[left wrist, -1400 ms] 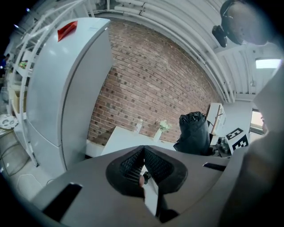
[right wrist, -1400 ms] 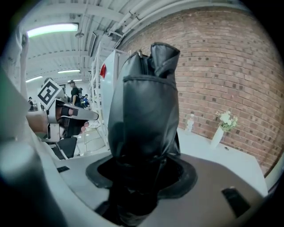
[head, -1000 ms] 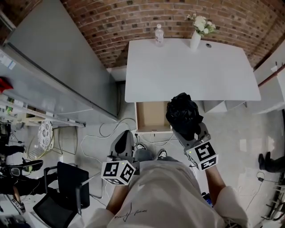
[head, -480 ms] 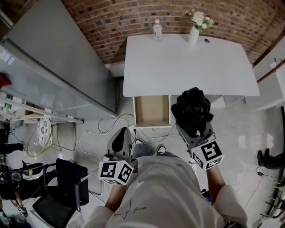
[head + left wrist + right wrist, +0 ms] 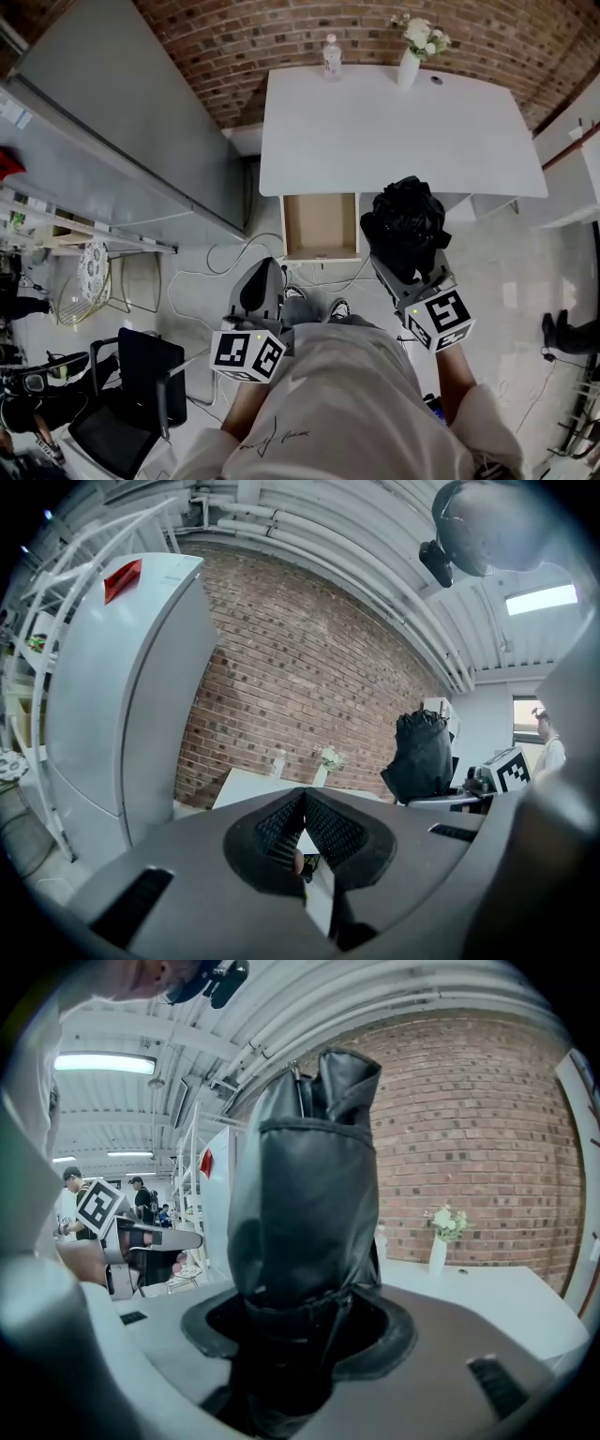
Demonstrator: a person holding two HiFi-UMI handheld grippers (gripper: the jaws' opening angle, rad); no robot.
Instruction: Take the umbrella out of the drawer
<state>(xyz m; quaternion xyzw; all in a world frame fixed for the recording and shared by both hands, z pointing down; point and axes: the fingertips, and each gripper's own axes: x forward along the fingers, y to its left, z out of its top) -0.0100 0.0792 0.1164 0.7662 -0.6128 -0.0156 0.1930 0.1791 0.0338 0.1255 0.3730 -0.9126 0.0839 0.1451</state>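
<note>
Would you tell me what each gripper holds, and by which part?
Right gripper grips the black umbrella by its lower end; left gripper is shut, empty.

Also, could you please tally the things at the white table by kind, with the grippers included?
Table: 1
Open drawer: 1
Umbrella: 1
Bottle: 1
Vase of flowers: 1
Grippers, left gripper and right gripper: 2
Total: 7

Industrial lab space, brick wall [image 5: 281,37], ceiling pipes [image 5: 309,550], metal shelving [image 5: 56,234]
</note>
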